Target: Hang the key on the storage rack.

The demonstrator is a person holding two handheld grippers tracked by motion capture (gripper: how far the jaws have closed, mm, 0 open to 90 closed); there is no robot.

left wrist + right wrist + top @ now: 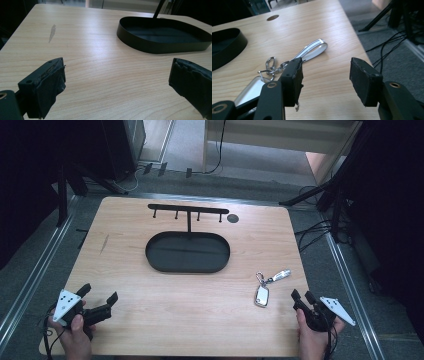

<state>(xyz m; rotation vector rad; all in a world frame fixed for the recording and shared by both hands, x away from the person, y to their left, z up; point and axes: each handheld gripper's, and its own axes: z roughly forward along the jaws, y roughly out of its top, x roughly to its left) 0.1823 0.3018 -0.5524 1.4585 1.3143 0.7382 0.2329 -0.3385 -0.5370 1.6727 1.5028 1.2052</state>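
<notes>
Keys point(263, 290): metal ring, glossy fob | tray point(155, 260): black oval

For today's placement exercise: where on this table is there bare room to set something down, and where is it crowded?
Free: the wide wooden strip between the left gripper and the key set, in front of the black tray; also the table's left part beside the tray. Crowded: the right front corner, where the right gripper, jaws open and holding nothing, sits close to the keys.
</notes>
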